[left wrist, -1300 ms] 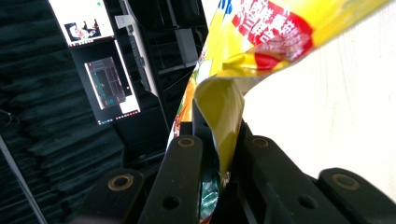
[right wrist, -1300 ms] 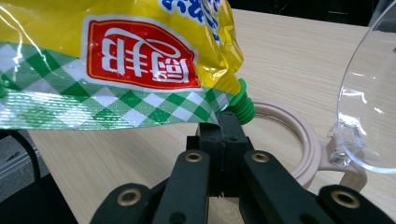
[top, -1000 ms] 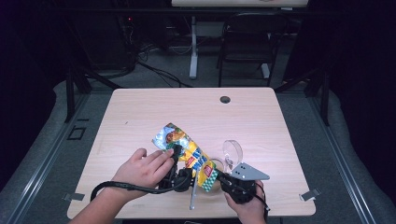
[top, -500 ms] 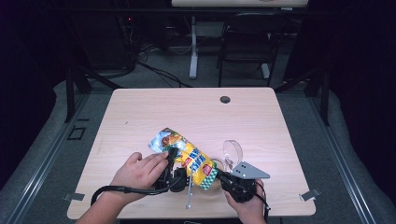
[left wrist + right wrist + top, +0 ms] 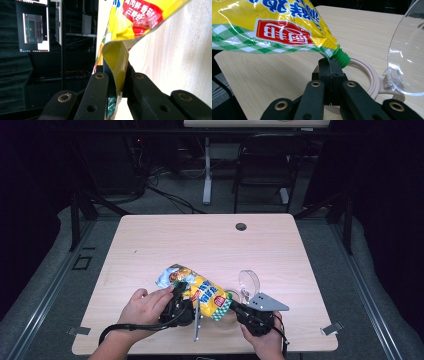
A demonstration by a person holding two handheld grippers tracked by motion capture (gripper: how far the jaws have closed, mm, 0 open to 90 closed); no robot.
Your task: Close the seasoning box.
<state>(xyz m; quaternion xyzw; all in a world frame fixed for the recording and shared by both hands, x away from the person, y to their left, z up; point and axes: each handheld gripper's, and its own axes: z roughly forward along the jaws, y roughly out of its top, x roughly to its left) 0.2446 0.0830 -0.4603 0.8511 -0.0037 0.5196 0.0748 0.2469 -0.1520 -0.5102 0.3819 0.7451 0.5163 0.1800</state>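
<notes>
Left fingers (image 5: 117, 85) are clamped on the pouch (image 5: 197, 287) edge, right fingers (image 5: 330, 72) pinch its corner by the green spout (image 5: 340, 58). Pouch has dropped lower over the surface (image 5: 280, 250), tipping toward the container (image 5: 364, 72), so looks like pouring's close.

A pale, rectangular wooden counter (image 5: 210, 245) with a small dark round grommet hole (image 5: 241, 226) near its far edge carried a beige round container (image 5: 364, 72) with a clear hinged plastic lid (image 5: 248, 281) standing open, near its front edge.
</notes>
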